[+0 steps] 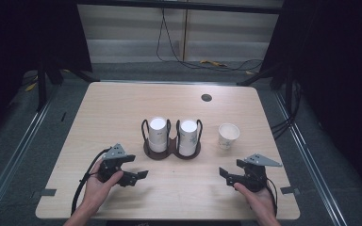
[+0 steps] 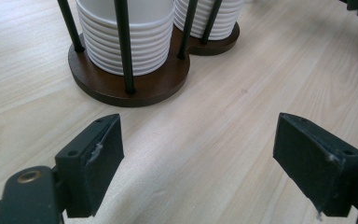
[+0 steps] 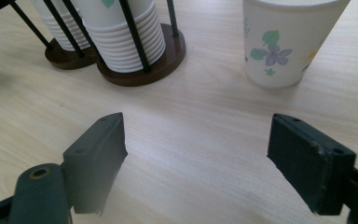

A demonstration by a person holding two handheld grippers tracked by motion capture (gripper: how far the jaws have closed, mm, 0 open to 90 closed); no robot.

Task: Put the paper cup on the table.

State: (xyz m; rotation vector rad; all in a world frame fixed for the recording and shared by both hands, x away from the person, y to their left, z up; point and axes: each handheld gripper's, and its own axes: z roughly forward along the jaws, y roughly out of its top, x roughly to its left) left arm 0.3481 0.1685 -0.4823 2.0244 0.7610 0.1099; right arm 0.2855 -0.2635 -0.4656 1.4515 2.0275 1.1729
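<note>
Both grippers, left (image 1: 139, 174) and right (image 1: 224, 171), sit empty with jaws wide apart. Looks like the right one's lining up on the loose flowered paper cup (image 3: 286, 42); next it needs to close in around it, maybe for the stacks in the cup holder (image 1: 171, 151).

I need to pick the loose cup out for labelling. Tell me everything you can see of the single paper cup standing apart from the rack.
The cup is white paper with a rolled rim and a printed pattern of purple-blue flowers and green leaves. It stands upright, mouth up, on the table, and looks empty from above. It sits to the right of the rack, apart from it, with nothing touching it except the tabletop. It tapers slightly toward its base.
</note>
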